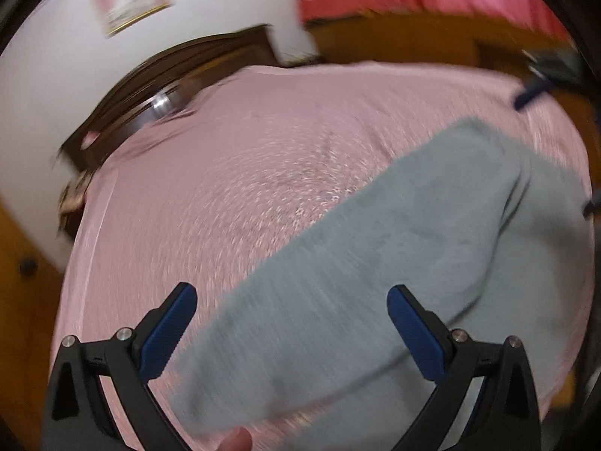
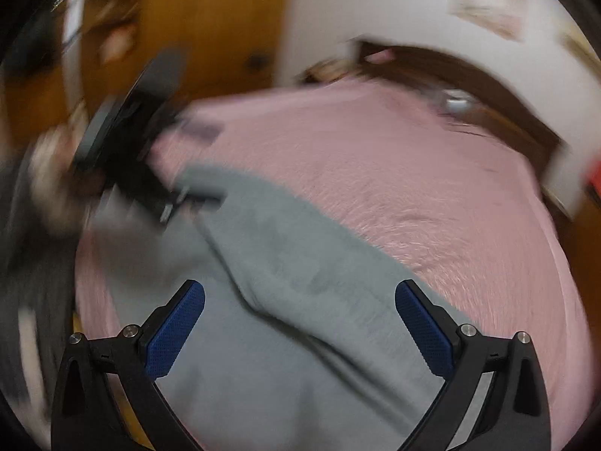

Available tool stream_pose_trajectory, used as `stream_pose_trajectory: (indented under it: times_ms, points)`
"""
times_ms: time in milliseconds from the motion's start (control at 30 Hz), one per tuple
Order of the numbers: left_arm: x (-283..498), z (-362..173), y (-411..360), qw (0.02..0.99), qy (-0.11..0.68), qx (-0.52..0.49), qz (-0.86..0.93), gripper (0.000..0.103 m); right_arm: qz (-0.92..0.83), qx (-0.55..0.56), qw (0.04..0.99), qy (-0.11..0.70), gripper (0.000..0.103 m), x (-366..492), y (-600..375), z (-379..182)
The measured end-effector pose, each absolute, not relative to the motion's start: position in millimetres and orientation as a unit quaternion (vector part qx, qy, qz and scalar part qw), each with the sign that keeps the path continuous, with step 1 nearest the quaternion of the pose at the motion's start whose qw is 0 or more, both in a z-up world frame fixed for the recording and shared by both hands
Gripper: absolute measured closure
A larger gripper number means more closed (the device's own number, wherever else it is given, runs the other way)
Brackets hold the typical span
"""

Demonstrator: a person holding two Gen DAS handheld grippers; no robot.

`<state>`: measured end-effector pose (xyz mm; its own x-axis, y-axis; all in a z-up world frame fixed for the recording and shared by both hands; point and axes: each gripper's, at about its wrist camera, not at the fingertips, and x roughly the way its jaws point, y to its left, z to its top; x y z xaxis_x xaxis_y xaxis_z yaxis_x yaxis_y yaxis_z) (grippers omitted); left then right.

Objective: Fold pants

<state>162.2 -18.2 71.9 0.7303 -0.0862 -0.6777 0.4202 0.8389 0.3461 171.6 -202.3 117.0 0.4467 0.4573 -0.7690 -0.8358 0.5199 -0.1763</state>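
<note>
Seemingly btwn folds: soft grey fleece pants (image 1: 394,255) lie lengthwise on the pink-sheeted bed (image 1: 233,173). Left claw (image 1: 291,329) & right claw (image 2: 300,323) both gape wide, holding nothing, above the cloth. Next, prob.: drop, pinch an end, carry it over; blur hides edges.

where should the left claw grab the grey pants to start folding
Probably the narrow leg end of the pants, nearest the open left claw. It lies flat on the pink sheet with its edge free on the left, so come down from above, one finger slipping under that edge.
</note>
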Motion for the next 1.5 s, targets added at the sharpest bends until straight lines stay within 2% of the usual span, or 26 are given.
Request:
stream_pose_trajectory:
  times_ms: [100,200,233,267,300,333,367,433,600,800,833,900,933,967,1000,1033,1067,1167,1300,1500]
  points:
    - [201.6,65.3,-29.7,0.863,0.377,0.273,-0.195,0.005,0.422,-0.372,0.738,0.371,0.006,214.5,-193.6,98.9]
    - [231.3,52.0,-38.3,0.838,0.406,0.284,-0.229,0.012,0.444,-0.393,0.697,0.403,0.012,251.9,-186.0,87.2]
    - [242.2,44.7,-42.3,0.827,0.419,0.287,-0.241,0.013,0.457,-0.380,0.683,0.425,0.028,272.7,-181.3,84.9]
    - [253.0,36.0,-46.7,0.817,0.428,0.296,-0.248,0.017,0.461,-0.375,0.674,0.439,0.049,287.3,-177.5,81.2]
    - [263.2,27.0,-50.2,0.810,0.437,0.302,-0.251,0.021,0.458,-0.377,0.671,0.446,0.056,296.5,-173.2,78.6]
    - [274.0,20.2,-51.4,0.804,0.445,0.304,-0.252,0.033,0.454,-0.382,0.664,0.456,0.063,312.4,-166.5,72.6]
    - [282.3,13.5,-52.4,0.799,0.451,0.307,-0.252,0.049,0.452,-0.386,0.657,0.465,0.063,325.0,-163.6,66.8]
    - [295.8,-1.1,-53.6,0.791,0.459,0.318,-0.249,0.060,0.442,-0.398,0.647,0.477,0.063,349.4,-161.7,55.2]
    - [308.2,-21.0,-47.8,0.775,0.465,0.326,-0.278,0.058,0.432,-0.395,0.629,0.512,0.066,393.6,-170.8,33.7]
    - [308.6,-28.8,-38.7,0.772,0.466,0.321,-0.287,0.048,0.441,-0.379,0.594,0.555,0.067,403.4,-193.4,6.4]
    - [309.4,-30.8,-37.0,0.773,0.470,0.318,-0.284,0.044,0.443,-0.379,0.592,0.556,0.067,401.4,-196.6,3.2]
    - [312.6,-35.3,-34.3,0.775,0.484,0.301,-0.275,0.043,0.442,-0.379,0.593,0.556,0.067,400.0,-200.2,-2.4]
    - [316.9,-36.3,-32.5,0.774,0.491,0.293,-0.273,0.050,0.440,-0.377,0.596,0.556,0.068,398.4,-201.8,-3.6]
    - [316.4,-36.0,-32.4,0.770,0.499,0.282,-0.281,0.080,0.435,-0.376,0.599,0.557,0.068,395.6,-202.9,-4.6]
    - [314.9,-35.0,-30.9,0.766,0.502,0.274,-0.293,0.095,0.431,-0.377,0.600,0.558,0.070,393.7,-203.5,-4.8]
    - [310.4,-33.0,-33.2,0.766,0.496,0.286,-0.292,0.099,0.433,-0.381,0.599,0.556,0.082,388.6,-202.1,-4.0]
    - [304.9,-31.3,-36.1,0.767,0.485,0.307,-0.286,0.099,0.436,-0.391,0.596,0.550,0.098,378.4,-200.0,-2.8]
    - [296.6,-24.6,-38.7,0.774,0.463,0.334,-0.274,0.099,0.437,-0.420,0.595,0.528,0.099,358.3,-197.7,5.9]
    - [292.7,-5.0,-36.6,0.811,0.408,0.347,-0.234,0.100,0.399,-0.447,0.646,0.473,0.099,351.1,-204.6,33.7]
    - [299.8,17.6,-36.8,0.855,0.338,0.353,-0.172,0.100,0.313,-0.524,0.706,0.359,0.099,330.8,-203.6,58.5]
